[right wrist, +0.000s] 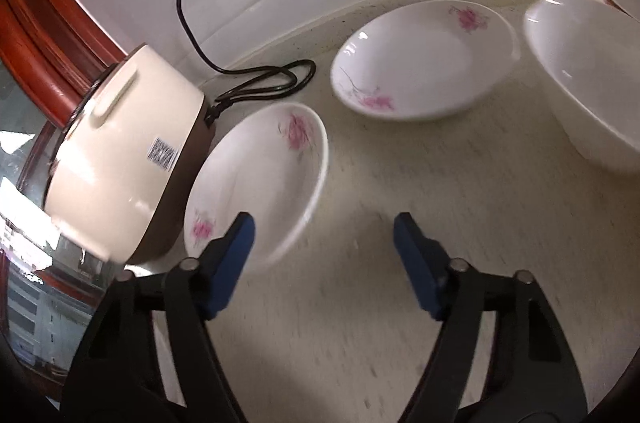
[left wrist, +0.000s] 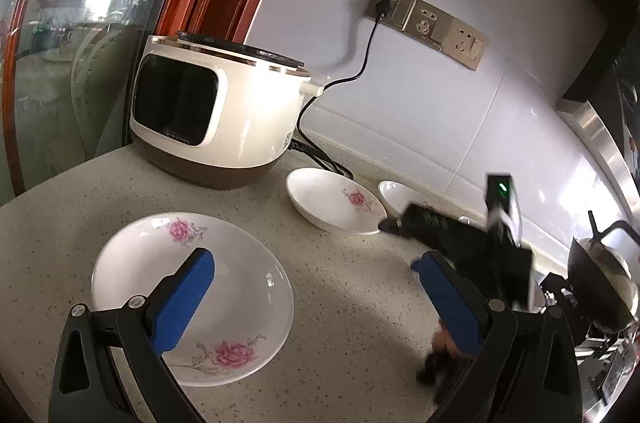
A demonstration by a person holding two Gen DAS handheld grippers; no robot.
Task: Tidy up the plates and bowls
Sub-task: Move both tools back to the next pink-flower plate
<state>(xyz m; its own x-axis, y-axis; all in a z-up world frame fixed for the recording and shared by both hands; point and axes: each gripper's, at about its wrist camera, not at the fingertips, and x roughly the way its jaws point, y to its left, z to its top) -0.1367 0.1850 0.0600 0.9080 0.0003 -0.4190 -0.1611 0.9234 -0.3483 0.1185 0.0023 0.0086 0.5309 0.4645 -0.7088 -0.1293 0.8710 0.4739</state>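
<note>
Between grabs, both grippers (left wrist: 314, 277) (right wrist: 324, 235) gaping empty; next, probably closing on lower-left flowered plate (left wrist: 240, 287) rim for stacking.

The plate (left wrist: 192, 299) under the left finger is white with pink flowers. The cooker (left wrist: 216, 111) beyond is cream over brown; the finger pads (left wrist: 182, 303) are blue.

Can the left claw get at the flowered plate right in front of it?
Probably yes. The left claw is open and empty, one finger already over the near plate, which lies alone on the counter.
</note>
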